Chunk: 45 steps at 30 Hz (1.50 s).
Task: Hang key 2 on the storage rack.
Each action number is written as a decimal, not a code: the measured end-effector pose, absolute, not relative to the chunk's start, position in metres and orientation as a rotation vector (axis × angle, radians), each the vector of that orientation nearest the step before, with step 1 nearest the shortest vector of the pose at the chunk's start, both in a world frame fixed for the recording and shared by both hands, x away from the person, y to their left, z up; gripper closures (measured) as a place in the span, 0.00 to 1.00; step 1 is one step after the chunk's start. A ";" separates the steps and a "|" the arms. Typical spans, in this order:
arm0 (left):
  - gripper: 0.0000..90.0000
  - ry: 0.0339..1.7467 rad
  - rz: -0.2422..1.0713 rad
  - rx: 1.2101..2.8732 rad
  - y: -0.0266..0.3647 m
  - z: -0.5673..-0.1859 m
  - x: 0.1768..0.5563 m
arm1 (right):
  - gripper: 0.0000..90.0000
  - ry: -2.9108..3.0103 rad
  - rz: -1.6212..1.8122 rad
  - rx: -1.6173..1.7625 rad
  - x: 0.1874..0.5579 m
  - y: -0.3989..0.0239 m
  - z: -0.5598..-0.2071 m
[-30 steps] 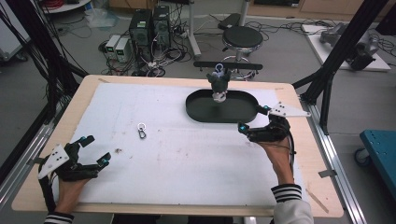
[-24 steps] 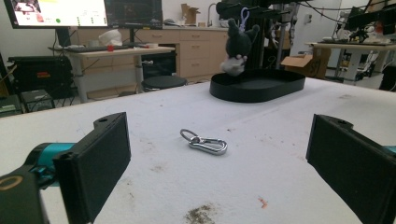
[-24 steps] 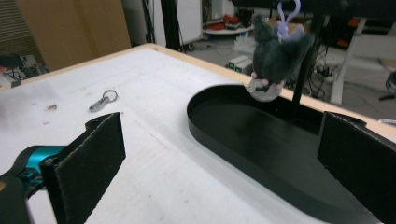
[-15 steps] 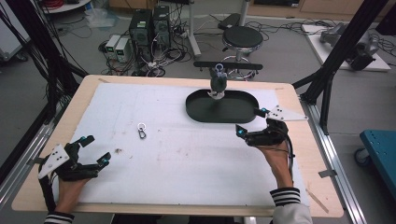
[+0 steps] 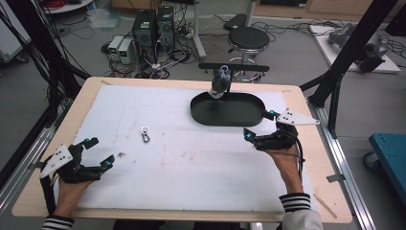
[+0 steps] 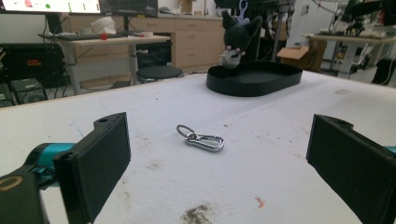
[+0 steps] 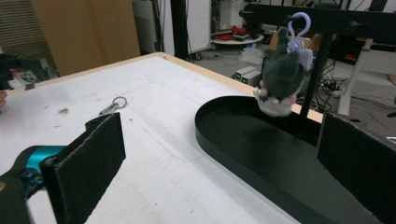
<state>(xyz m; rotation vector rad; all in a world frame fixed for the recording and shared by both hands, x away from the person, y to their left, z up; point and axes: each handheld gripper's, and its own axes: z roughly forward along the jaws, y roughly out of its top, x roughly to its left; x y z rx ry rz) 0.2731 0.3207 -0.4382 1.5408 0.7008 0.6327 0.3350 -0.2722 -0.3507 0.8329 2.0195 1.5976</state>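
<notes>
Beside black tray, right gripper jaws wide, empty; plush toy ahead, apart.

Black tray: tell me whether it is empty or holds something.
Empty. The black tray shows only its bare floor; the plush toy hangs above its far rim from the bar by a loop.

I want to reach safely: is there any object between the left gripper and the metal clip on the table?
Nothing visible stands in the way. The left gripper is open, and bare white table cover lies between it and the clip. The black tray sits farther back.
</notes>
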 end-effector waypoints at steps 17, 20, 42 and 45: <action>0.08 0.664 0.578 1.825 0.314 -0.380 0.326 | 0.01 2.018 1.638 0.782 0.333 -0.273 -0.350; 0.08 0.655 0.562 1.861 0.312 -0.375 0.333 | 0.01 2.020 1.641 0.771 0.332 -0.273 -0.349; 0.08 0.603 0.435 2.135 0.277 -0.333 0.399 | 0.01 2.043 1.642 0.715 0.333 -0.268 -0.350; 0.08 0.614 0.412 2.144 0.270 -0.333 0.408 | 0.01 2.050 1.639 0.722 0.333 -0.267 -0.350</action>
